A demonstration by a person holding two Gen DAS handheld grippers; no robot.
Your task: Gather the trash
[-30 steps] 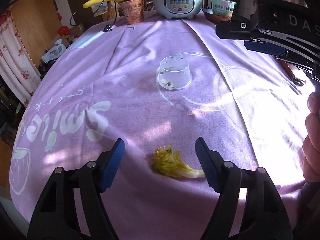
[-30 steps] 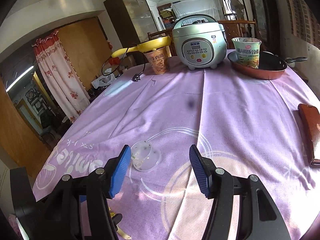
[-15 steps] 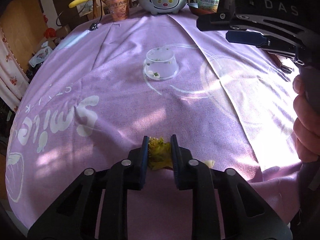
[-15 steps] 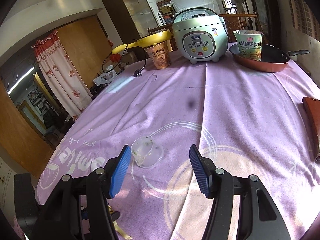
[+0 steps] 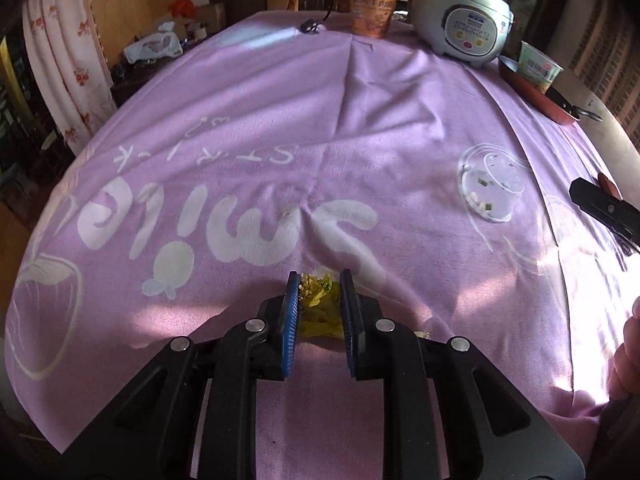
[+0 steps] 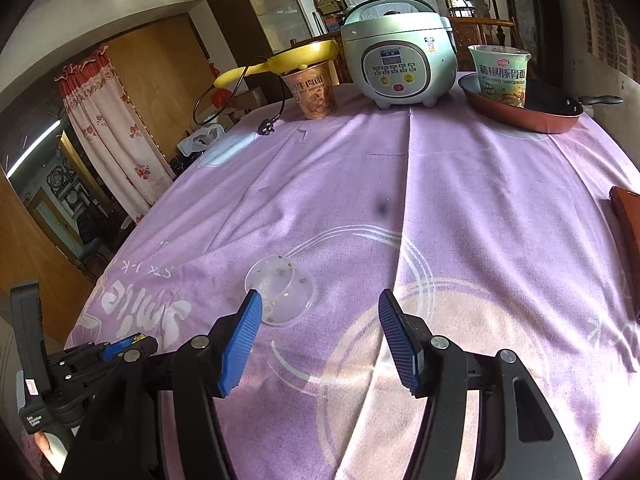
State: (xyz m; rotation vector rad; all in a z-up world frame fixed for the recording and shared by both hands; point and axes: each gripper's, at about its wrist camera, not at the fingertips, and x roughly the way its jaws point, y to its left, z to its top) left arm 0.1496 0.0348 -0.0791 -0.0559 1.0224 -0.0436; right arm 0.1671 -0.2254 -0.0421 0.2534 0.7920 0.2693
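A yellow-green vegetable scrap (image 5: 318, 304) is pinched between the blue pads of my left gripper (image 5: 319, 280), which is shut on it just above the purple tablecloth (image 5: 360, 120), near the white "Smile" print. An upturned clear plastic cup (image 5: 491, 188) with bits of food stuck inside stands on the cloth to the right. In the right wrist view the same cup (image 6: 280, 290) sits just beyond the left finger of my right gripper (image 6: 320, 296), which is open and holds nothing. The left gripper (image 6: 120, 346) shows at that view's lower left.
At the table's far end stand a rice cooker (image 6: 398, 52), an orange noodle cup (image 6: 314, 92) under a yellow pan (image 6: 304, 58), and a green noodle cup (image 6: 502, 76) in a red frying pan (image 6: 560, 114). A brown flat object (image 6: 628, 232) lies at the right edge.
The left gripper closed on the vegetable scrap, then carried it leftward over the cloth, rolling as it went. The right gripper stayed open and nearly still.
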